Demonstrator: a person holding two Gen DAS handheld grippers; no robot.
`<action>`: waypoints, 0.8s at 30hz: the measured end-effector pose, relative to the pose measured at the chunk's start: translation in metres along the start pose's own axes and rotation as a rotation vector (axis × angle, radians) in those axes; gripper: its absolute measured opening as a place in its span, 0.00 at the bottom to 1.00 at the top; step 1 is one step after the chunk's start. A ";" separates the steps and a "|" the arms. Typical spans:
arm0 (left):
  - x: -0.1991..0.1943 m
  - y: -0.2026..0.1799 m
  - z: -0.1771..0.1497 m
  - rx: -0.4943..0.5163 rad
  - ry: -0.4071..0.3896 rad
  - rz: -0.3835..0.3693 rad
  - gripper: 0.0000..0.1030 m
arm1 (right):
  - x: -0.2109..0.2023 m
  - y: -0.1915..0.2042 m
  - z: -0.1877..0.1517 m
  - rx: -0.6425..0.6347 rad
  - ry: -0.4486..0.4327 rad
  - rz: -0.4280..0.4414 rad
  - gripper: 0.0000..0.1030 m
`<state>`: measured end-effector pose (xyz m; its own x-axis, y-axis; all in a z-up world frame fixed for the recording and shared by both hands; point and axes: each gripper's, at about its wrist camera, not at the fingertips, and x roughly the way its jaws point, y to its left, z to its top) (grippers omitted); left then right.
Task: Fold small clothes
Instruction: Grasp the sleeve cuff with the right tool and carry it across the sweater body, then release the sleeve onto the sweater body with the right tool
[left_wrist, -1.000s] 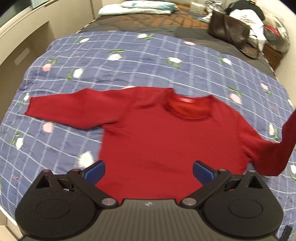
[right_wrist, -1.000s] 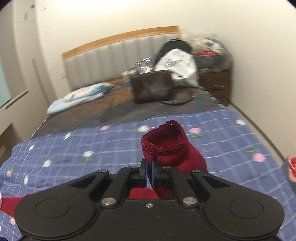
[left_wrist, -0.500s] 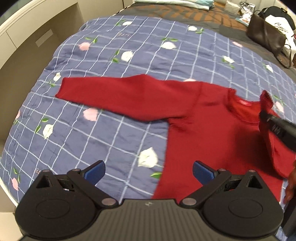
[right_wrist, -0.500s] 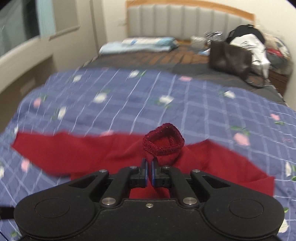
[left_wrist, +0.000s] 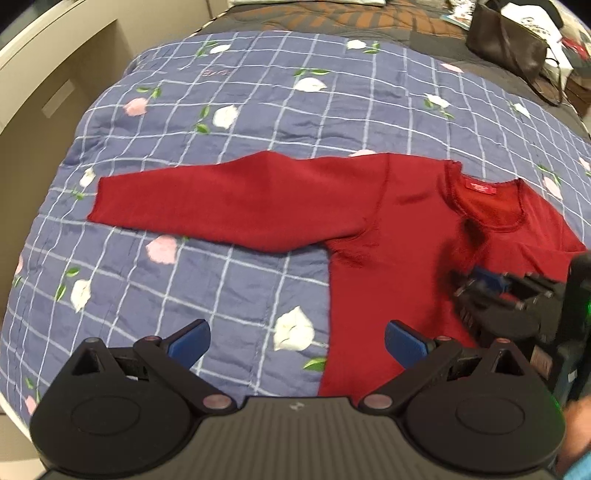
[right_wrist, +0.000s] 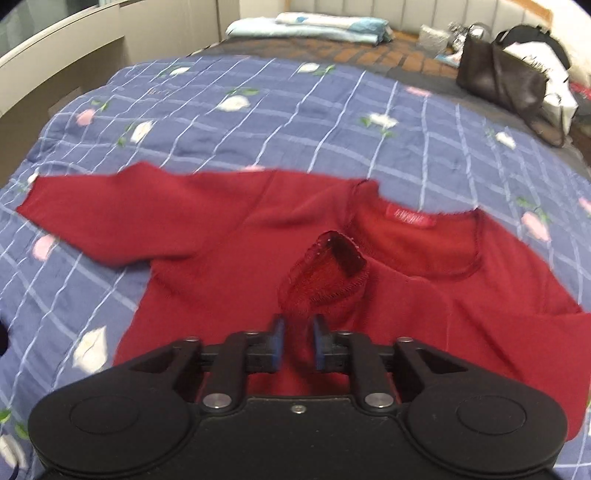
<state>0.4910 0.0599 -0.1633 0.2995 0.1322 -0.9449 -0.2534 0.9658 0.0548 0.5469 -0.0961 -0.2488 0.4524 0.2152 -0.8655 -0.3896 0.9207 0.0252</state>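
We see a red sweater (left_wrist: 388, 229) lying flat on a blue checked quilt (left_wrist: 258, 103) with flower prints, its neck opening (right_wrist: 417, 243) and label facing up. One sleeve (left_wrist: 207, 203) stretches out straight to the side across the quilt. The other sleeve is folded in over the chest, and its cuff (right_wrist: 325, 273) stands up just in front of our right gripper (right_wrist: 298, 345). That gripper's blue pads are slightly apart with red fabric between them; motion blur keeps us from telling whether they touch the cloth. In the left wrist view the right gripper is a dark blur at the frame's edge, and the sweater's far shoulder is cut off there. Our left gripper (left_wrist: 295, 345) hangs above the sweater's lower edge, its fingers spread wide and empty. The hem is hidden behind both gripper bodies. Farther up the bed (right_wrist: 369, 55) lie a pale folded blanket (right_wrist: 306, 27) and a dark brown handbag (right_wrist: 502, 81), beside white bags too blurred to make out.
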 end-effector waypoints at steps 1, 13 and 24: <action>0.002 -0.004 0.002 0.005 -0.001 -0.007 1.00 | -0.004 -0.002 -0.003 0.016 0.000 0.020 0.38; 0.048 -0.081 0.020 0.064 0.001 -0.063 1.00 | -0.063 -0.119 -0.069 0.245 0.012 -0.095 0.92; 0.128 -0.134 0.038 0.034 0.116 0.116 1.00 | -0.067 -0.258 -0.118 0.427 0.057 -0.357 0.69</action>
<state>0.5977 -0.0438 -0.2792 0.1617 0.2183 -0.9624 -0.2487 0.9528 0.1744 0.5227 -0.3868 -0.2563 0.4477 -0.1415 -0.8829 0.1445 0.9859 -0.0847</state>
